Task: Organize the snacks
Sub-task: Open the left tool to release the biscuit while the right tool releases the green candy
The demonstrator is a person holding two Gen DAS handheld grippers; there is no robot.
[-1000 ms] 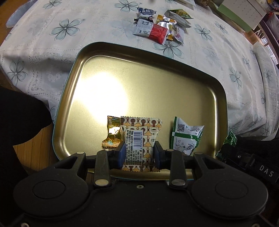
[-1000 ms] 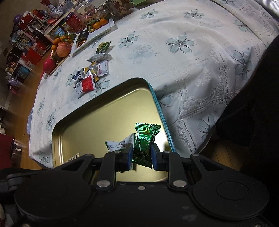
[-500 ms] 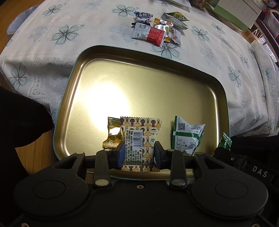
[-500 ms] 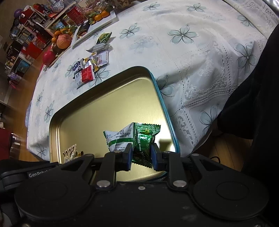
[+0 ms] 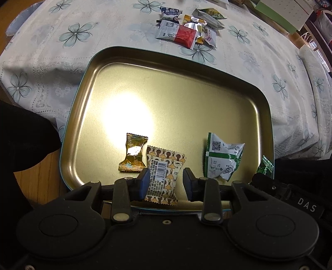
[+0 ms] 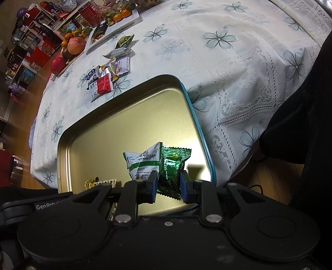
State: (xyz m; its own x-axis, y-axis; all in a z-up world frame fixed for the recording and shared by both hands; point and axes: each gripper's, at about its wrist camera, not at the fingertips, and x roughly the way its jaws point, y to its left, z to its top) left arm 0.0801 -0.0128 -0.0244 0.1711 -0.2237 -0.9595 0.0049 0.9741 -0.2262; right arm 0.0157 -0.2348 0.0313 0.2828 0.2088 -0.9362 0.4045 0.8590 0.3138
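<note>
A gold tray (image 5: 186, 87) lies on the flowered tablecloth; it also shows in the right wrist view (image 6: 128, 124). In it lie a gold candy (image 5: 133, 154), a brown patterned packet (image 5: 164, 176) and a white-green packet (image 5: 223, 157). My left gripper (image 5: 166, 183) is open around the brown packet, with a gap on the right side. My right gripper (image 6: 167, 184) is shut on a dark green candy (image 6: 173, 168) over the tray's near right corner, beside the white-green packet (image 6: 143, 162).
Several loose snack packets (image 5: 186, 29) lie on the cloth beyond the tray, also in the right wrist view (image 6: 108, 72). Fruit (image 6: 75, 44) and a white tray (image 6: 122, 22) stand at the table's far edge. A green box (image 5: 280, 12) is at the far right.
My left gripper has opened and let go of the brown packet, which now lies tilted in the tray. My right gripper has carried the green candy further over the tray.
</note>
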